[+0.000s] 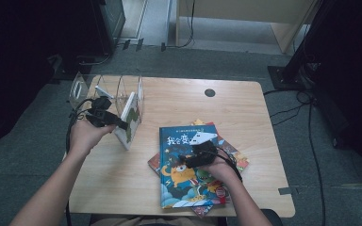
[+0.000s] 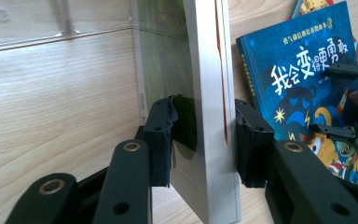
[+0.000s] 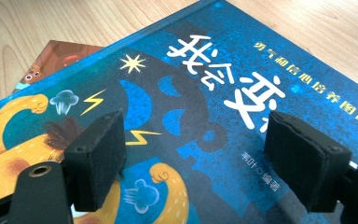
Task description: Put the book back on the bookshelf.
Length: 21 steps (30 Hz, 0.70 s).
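Hands work at a pale wooden table point(image 1: 245, 117). Left gripper point(image 2: 204, 140) clamps a thin green-covered book point(image 2: 209, 116) standing upright on edge, right beside a clear plastic divider rack point(image 1: 122, 92) at the table's left edge. Right gripper point(image 3: 193, 158) hovers with jaws wide apart, holding nothing, over a blue cartoon-monster picture book point(image 3: 205, 84) topping a flat stack near the middle

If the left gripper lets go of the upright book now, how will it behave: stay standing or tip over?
The upright book looks stiff, a flat block of pages. It seems thin for its height, so it may tip. The clear rack beside it would probably catch it. The left gripper has its jaws on both covers.
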Each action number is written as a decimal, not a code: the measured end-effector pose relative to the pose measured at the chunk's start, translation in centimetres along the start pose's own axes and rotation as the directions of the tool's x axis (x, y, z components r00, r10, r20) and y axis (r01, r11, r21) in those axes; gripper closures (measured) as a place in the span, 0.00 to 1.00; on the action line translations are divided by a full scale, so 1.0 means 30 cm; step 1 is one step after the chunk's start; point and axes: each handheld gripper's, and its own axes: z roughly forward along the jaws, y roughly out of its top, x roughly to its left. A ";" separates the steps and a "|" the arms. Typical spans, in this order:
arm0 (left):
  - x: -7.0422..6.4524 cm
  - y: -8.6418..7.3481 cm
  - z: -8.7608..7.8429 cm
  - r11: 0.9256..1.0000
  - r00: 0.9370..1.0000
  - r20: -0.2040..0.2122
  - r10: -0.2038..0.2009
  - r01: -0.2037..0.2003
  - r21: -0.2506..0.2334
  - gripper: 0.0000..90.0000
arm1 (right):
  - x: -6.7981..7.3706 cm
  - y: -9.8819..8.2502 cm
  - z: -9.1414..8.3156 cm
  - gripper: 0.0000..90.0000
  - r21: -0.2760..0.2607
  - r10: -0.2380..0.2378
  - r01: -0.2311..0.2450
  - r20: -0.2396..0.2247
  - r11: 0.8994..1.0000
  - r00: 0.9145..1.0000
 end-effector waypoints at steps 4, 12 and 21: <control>0.013 0.000 -0.008 1.000 1.000 -0.003 -0.008 0.008 0.001 0.74 | 0.000 0.000 0.000 0.23 0.000 0.000 0.000 0.001 1.000 1.000; 0.030 0.004 -0.016 1.000 1.000 -0.008 -0.029 0.029 0.006 0.77 | 0.000 0.000 0.000 0.23 0.000 0.000 0.000 0.000 1.000 1.000; 0.050 0.020 0.002 0.999 0.999 -0.013 -0.045 0.045 0.029 0.77 | 0.000 0.000 0.000 0.23 0.000 0.000 0.000 0.000 1.000 1.000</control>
